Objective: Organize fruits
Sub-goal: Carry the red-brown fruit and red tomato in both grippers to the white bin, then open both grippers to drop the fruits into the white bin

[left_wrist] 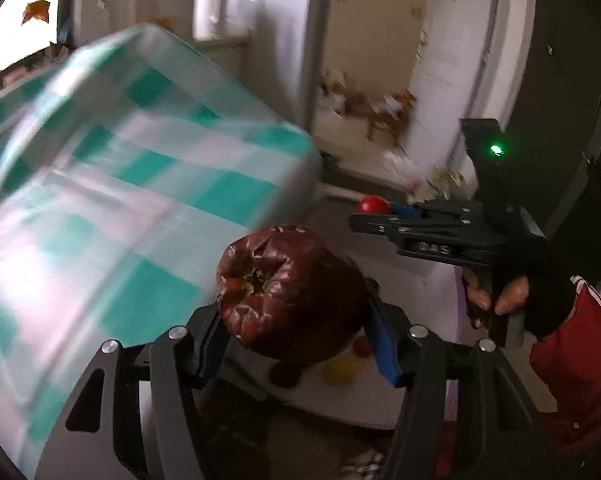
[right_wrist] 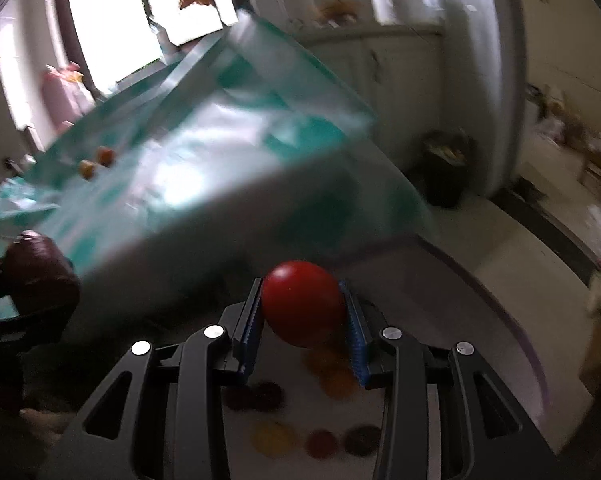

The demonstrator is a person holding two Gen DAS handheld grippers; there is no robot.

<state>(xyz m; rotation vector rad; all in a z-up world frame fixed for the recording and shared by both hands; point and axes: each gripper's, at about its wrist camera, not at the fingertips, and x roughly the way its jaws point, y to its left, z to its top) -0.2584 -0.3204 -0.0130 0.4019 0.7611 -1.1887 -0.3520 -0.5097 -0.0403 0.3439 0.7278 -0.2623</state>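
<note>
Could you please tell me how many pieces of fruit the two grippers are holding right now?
2: a wrinkled dark-maroon fruit clamped in the left gripper, and a smooth red round fruit in the right gripper.

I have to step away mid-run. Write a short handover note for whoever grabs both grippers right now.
Left gripper: shut on a wrinkled dark-red fruit.
Right gripper: shut on a smooth bright-red round fruit.
Both are held in the air beside the green-and-white checked table.
Several small red, yellow and orange fruits lie on the pale surface below.
Left: set both held fruits down, then sort the rest.
</note>
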